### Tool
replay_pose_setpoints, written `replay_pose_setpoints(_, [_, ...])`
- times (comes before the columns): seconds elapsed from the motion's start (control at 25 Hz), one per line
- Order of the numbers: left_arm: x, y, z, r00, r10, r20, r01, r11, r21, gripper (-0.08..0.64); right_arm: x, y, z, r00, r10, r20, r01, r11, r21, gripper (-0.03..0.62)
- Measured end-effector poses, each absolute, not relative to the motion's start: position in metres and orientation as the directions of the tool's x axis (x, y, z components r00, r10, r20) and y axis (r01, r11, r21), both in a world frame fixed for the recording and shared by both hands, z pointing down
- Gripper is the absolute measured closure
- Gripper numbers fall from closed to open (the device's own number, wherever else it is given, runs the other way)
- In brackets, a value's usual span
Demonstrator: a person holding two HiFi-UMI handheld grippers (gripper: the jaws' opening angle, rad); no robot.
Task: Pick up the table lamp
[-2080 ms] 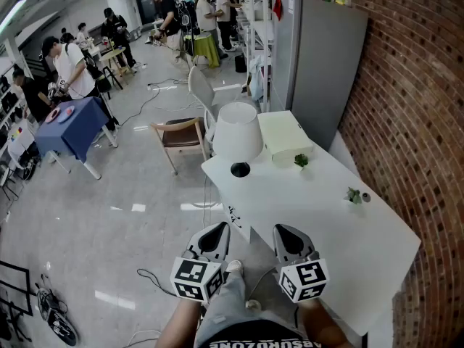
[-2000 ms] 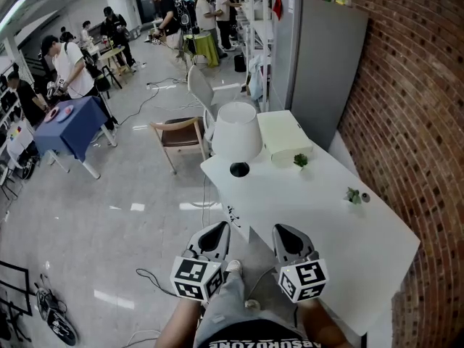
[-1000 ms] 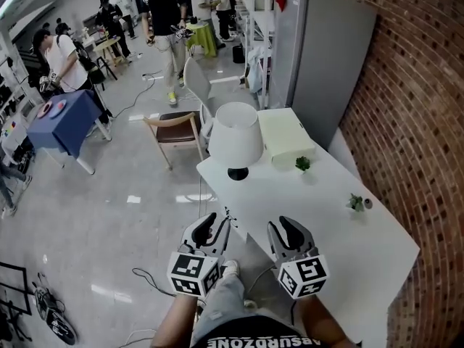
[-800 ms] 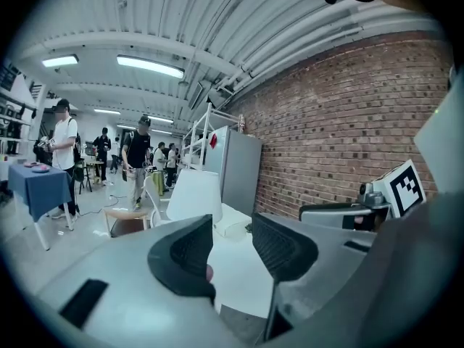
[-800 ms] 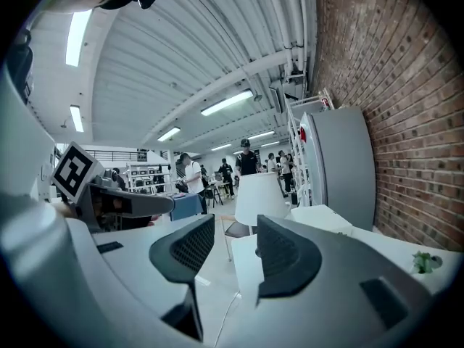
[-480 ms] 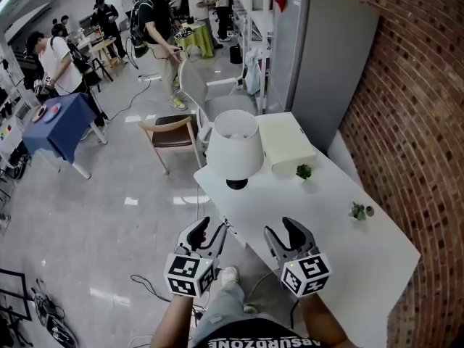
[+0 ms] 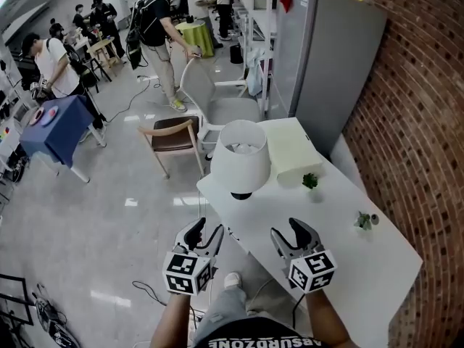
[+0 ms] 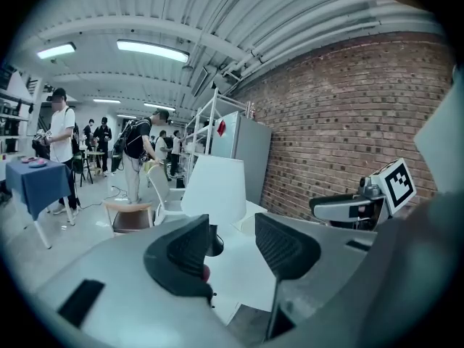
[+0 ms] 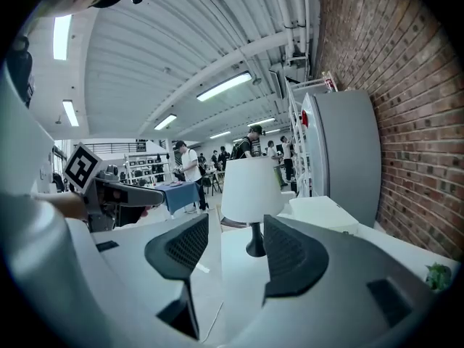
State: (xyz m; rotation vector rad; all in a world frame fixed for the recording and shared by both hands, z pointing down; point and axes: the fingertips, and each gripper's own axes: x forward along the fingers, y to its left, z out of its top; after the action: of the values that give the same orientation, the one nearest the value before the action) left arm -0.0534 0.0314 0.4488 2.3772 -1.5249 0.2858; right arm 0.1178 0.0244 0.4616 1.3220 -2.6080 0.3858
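The table lamp has a white shade (image 7: pixel 241 164) on a black foot (image 7: pixel 241 194) and stands at the near left corner of the white table (image 7: pixel 341 252). My left gripper (image 7: pixel 199 235) hovers off the table's left edge. My right gripper (image 7: pixel 296 235) hangs over the table's front part. Both are short of the lamp, with their jaws opening and nothing between them. In the left gripper view the lamp (image 8: pixel 214 187) shows just beyond the left gripper (image 8: pixel 232 245). The right gripper view has the lamp (image 9: pixel 250 191) straight ahead of the right gripper (image 9: pixel 233 251).
A cream box (image 7: pixel 292 151) lies right behind the lamp. Two tiny plants (image 7: pixel 310 181) (image 7: pixel 365 220) sit on the table's right side. A grey cabinet (image 7: pixel 333 56) and a brick wall (image 7: pixel 420 122) close off the right. A wooden chair (image 7: pixel 174 133), a white chair (image 7: pixel 217 107) and several people stand on the floor.
Both grippers have moved forward towards the lamp, and their jaws stand wider apart. A person with a backpack has walked up to the white chair behind the table.
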Motion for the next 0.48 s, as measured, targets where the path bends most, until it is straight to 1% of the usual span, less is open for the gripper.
replay_pose_setpoints(0.16, [-0.064,0.017,0.456,0.432,-0.832,0.348,-0.902,-0.403,0.157,0.365,0.107,0.011,0.473,-0.591,-0.737,0.327,-0.802,0.582,-0.138,0.368])
replay_pose_setpoints(0.48, [-0.077,-0.012,0.468,0.455,-0.815,0.358,-0.891,-0.413,0.19,0.364,0.103,-0.016,0.487,-0.564,-0.738,0.371,-0.818,0.559,-0.133,0.357])
